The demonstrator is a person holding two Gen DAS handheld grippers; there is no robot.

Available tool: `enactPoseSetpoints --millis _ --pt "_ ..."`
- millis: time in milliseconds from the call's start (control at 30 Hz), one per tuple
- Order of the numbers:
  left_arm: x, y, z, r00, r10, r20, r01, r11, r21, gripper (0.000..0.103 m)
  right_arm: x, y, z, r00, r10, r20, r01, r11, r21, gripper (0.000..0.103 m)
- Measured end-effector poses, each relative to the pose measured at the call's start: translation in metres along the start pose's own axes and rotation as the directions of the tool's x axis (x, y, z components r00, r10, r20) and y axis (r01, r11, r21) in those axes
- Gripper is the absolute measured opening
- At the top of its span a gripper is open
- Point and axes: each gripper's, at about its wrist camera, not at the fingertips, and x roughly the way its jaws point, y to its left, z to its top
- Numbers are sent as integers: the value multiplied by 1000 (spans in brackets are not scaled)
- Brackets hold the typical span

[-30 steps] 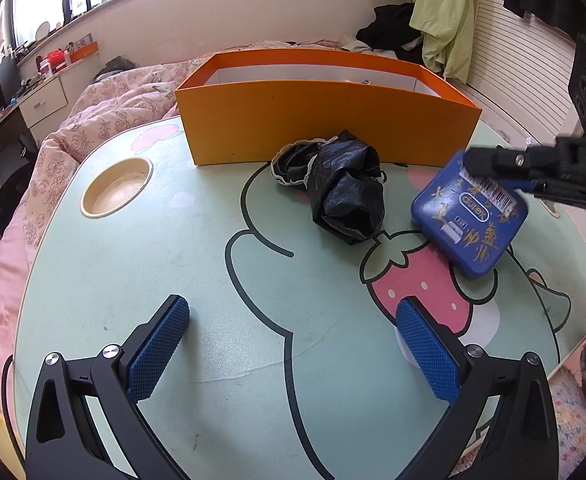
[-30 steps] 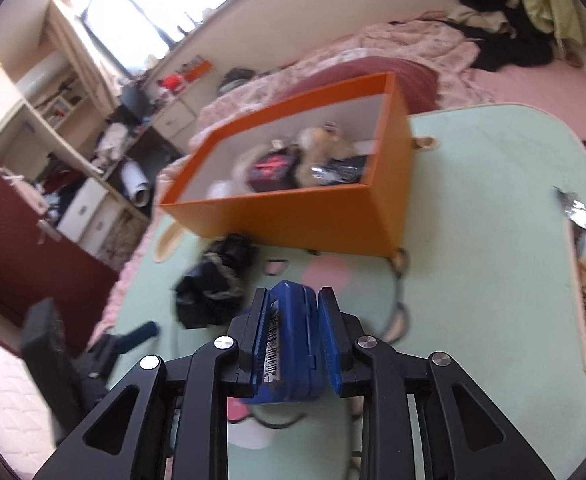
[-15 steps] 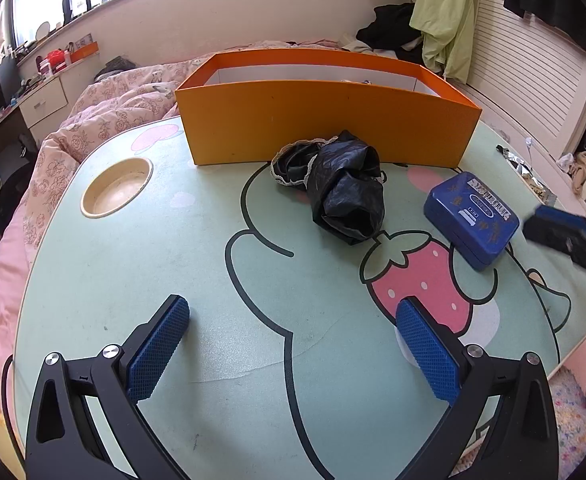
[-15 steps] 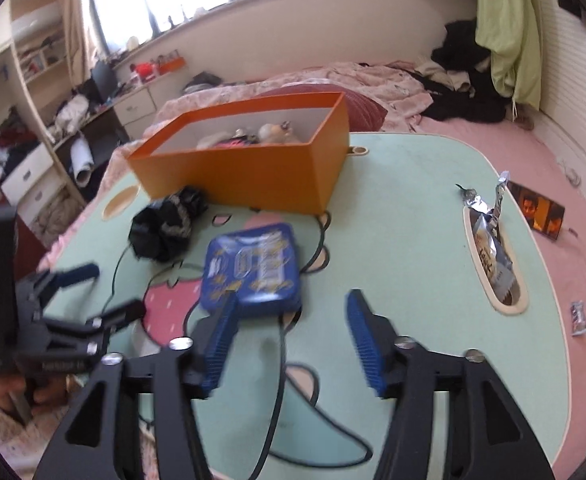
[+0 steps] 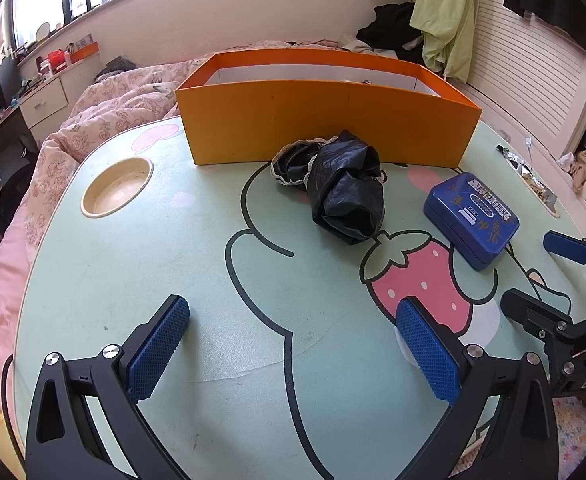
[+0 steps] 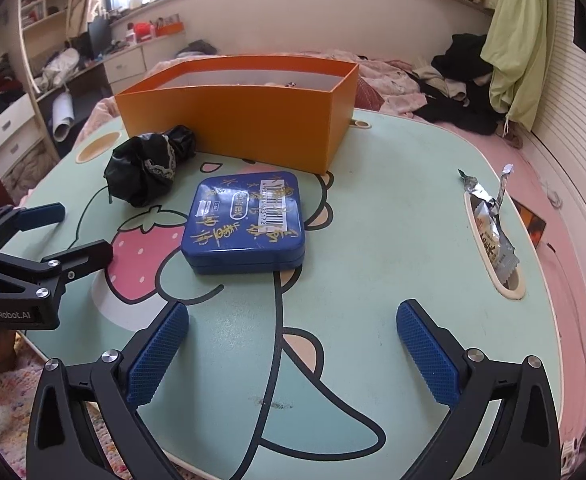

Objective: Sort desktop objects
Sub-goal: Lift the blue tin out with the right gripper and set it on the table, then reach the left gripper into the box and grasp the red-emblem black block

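A blue tin (image 6: 245, 220) with gold writing lies flat on the green cartoon table (image 5: 173, 260), in front of the orange box (image 6: 253, 120). My right gripper (image 6: 293, 314) hovers just short of the tin, its jaws opening wide, with nothing between them. A crumpled black cloth bundle (image 5: 341, 192) with lace trim rests against the orange box (image 5: 325, 120), left of the blue tin (image 5: 471, 218). My left gripper (image 5: 293, 312) stands open and empty over the table's near side. In the left wrist view the right gripper (image 5: 533, 272) shows at the right edge.
A round cup recess (image 5: 117, 186) sits at the table's left. A long slot on the right holds a torn foil wrapper (image 6: 493, 224). The orange box holds several items, mostly hidden. A bed with pink bedding lies beyond the table.
The right gripper let go of the blue tin, which now lies flat on the table. Its jaws spread wide and it drew back toward the table's near edge. The left gripper stayed still.
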Motion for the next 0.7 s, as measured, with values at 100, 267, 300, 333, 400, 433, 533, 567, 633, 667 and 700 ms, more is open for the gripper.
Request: enactPoseSetpoints --millis 100,267,300,333,400,433,533,567,633,667,700 --pt "0 0 0 1000 0 0 0 1000 0 103 -1 1 1 1000 0 1 0 1000 -1 103" --pt "0 0 0 1000 0 1 0 1000 -1 103 -3 4 2 1000 -1 3 1 1000 -2 103" --pt "0 -1 0 1000 0 1 0 1000 -1 103 -4 5 2 1000 -1 4 1 1000 -2 103" --pt "0 -1 0 1000 2 1 -2 1000 0 103 -4 5 3 1000 -1 5 1 1000 -2 103" --pt "-1 1 1 1000 -6 -1 6 1000 -9 103 -4 5 3 1000 0 5 0 1000 -1 103" --pt "-3 5 2 1000 -17 0 17 1000 -16 103 -4 5 3 1000 0 5 0 1000 -1 103" --pt "-19 14 15 999 -33 39 35 999 -38 103 -4 5 3 1000 0 5 0 1000 -1 103" --pt "-25 16 23 998 -39 55 41 998 -38 103 -4 5 3 1000 0 5 0 1000 -1 103" --pt "-38 20 46 995 -56 87 58 998 -28 103 -4 5 3 1000 0 6 0 1000 -1 103" --pt "-42 21 59 993 -63 97 65 998 -24 103 -4 5 3 1000 0 5 0 1000 -1 103" --pt "-45 21 76 992 -75 100 78 997 -18 102 -4 5 3 1000 0 5 0 1000 -1 103"
